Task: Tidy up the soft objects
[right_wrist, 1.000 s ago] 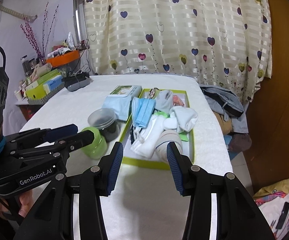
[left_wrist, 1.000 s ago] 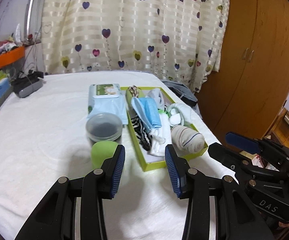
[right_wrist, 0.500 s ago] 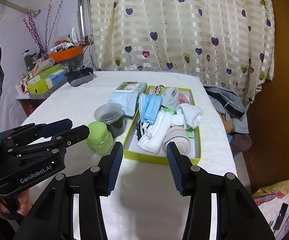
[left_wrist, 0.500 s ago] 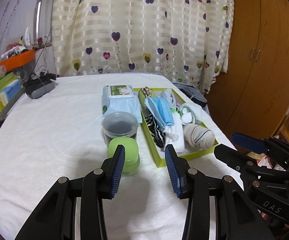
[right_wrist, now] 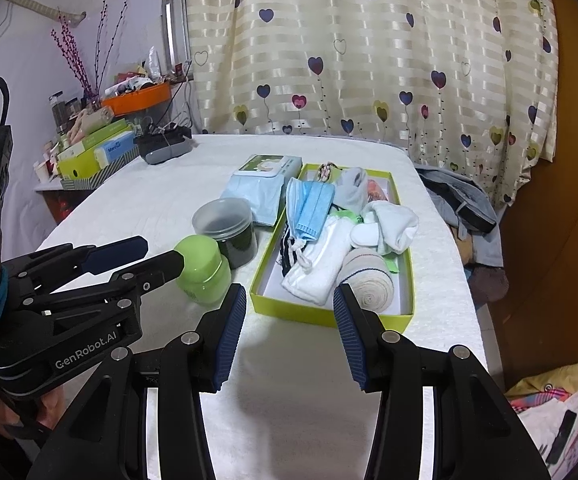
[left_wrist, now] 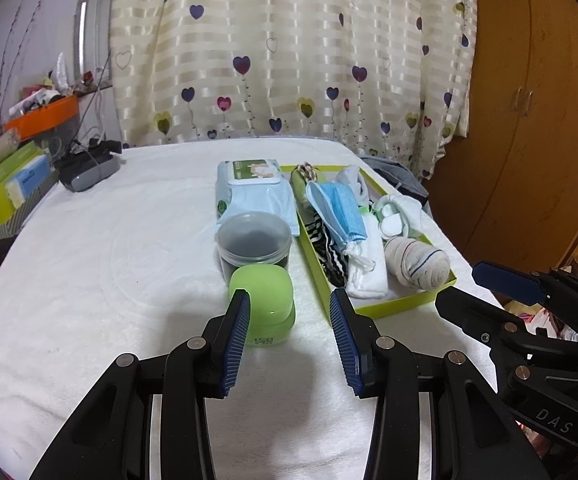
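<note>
A lime green box (left_wrist: 417,304) (right_wrist: 331,316) on the white table holds soft things: a blue face mask (left_wrist: 341,208) (right_wrist: 309,208), white socks (right_wrist: 389,224), a rolled beige sock (left_wrist: 417,264) (right_wrist: 365,280), a striped cloth (left_wrist: 325,248) and a white towel (right_wrist: 321,264). My left gripper (left_wrist: 289,316) is open and empty, just behind a green jar (left_wrist: 265,300) (right_wrist: 203,270). My right gripper (right_wrist: 289,308) is open and empty, near the box's front edge.
A clear tub with dark contents (left_wrist: 254,242) (right_wrist: 225,226) and a wet-wipes pack (left_wrist: 253,188) (right_wrist: 265,184) stand left of the box. A grey device (left_wrist: 87,166) and boxes (left_wrist: 1,184) are at far left. Clothes (right_wrist: 461,200) lie off the table's right edge by a wooden wardrobe (left_wrist: 529,120).
Both grippers have drawn back and up from the box, so the jar, tub and box sit farther ahead. Both stay open and empty.
</note>
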The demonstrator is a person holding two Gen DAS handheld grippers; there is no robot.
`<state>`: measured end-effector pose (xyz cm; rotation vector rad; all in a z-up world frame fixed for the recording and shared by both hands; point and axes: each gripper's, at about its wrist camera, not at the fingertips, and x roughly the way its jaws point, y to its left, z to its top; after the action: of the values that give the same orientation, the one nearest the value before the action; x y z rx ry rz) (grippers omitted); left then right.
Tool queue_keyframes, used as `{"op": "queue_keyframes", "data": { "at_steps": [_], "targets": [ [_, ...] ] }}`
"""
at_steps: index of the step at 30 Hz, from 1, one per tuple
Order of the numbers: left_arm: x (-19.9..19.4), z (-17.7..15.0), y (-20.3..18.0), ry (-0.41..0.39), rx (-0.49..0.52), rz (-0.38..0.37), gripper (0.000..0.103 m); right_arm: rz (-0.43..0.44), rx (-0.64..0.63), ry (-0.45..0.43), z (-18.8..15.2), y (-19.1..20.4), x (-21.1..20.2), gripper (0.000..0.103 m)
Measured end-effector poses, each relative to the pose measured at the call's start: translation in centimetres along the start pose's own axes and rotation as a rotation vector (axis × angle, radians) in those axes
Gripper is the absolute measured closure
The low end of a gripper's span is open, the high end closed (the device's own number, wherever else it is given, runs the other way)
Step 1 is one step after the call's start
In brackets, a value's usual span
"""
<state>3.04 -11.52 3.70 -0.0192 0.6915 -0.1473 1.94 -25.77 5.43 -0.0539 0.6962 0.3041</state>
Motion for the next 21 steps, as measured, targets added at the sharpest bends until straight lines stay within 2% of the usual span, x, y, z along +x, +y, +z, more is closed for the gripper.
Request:
{"op": "queue_keyframes", "data": {
  "at_steps": [5, 21],
  "targets": [
    [0.4, -0.2, -0.2, 0.000, 0.030, 0.024, 0.063, 0.005, 0.000, 0.007, -0.1, 0.0, 0.4, 0.056],
    [1.1, -0.3, -0.3, 0.002, 0.032, 0.044, 0.063, 0.016, 0.004, 0.022, -0.4, -0.2, 1.1, 0.056]
  ]
}}
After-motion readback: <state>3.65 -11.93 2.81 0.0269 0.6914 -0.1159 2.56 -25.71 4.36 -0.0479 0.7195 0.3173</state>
